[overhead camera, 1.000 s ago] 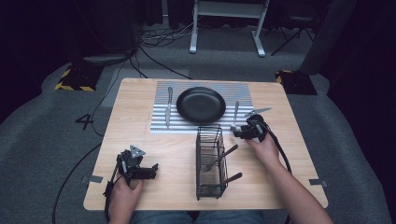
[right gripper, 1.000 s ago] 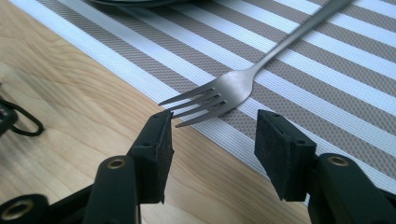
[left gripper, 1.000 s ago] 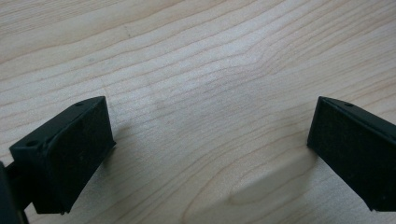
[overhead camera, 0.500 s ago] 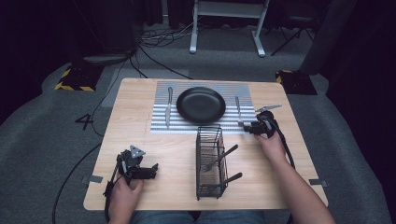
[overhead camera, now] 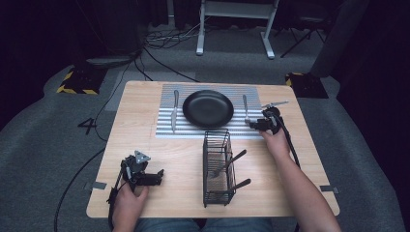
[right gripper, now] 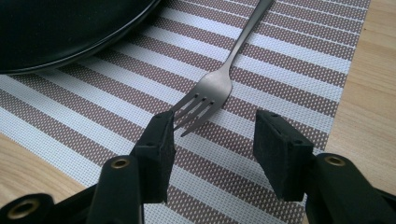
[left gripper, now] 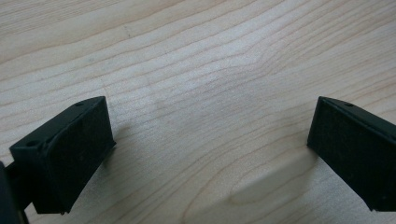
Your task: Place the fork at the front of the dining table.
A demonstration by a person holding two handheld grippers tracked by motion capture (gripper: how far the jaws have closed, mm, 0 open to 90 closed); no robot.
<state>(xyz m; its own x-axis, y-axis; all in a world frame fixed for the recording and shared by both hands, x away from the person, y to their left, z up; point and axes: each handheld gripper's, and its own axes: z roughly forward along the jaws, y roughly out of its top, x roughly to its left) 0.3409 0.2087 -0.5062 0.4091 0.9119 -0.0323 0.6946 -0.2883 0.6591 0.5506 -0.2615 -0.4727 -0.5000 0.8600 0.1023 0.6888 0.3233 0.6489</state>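
Note:
A black plate (overhead camera: 208,108) sits in the middle of a striped placemat (overhead camera: 167,130). A knife (overhead camera: 174,110) lies to its left and a fork (overhead camera: 245,108) to its right. My right gripper (overhead camera: 263,123) is at the fork's near end. In the right gripper view the right gripper (right gripper: 212,144) stands open just above the mat, and the tines of the fork (right gripper: 219,86) lie flat right in front of the gap, beside the plate (right gripper: 70,28). My left gripper (overhead camera: 145,176) rests at the table's near left; in its own view the left gripper (left gripper: 210,144) is open wide over bare wood.
A black wire caddy (overhead camera: 217,166) stands at the near middle of the table, between the two hands, with dark utensil handles (overhead camera: 237,157) sticking out to the right. Cables trail from both grippers. The wooden table (overhead camera: 140,96) ends just behind the placemat.
My right gripper has moved away from the caddy, farther and slightly right, to the near end of the fork. The left gripper has stayed where it was.

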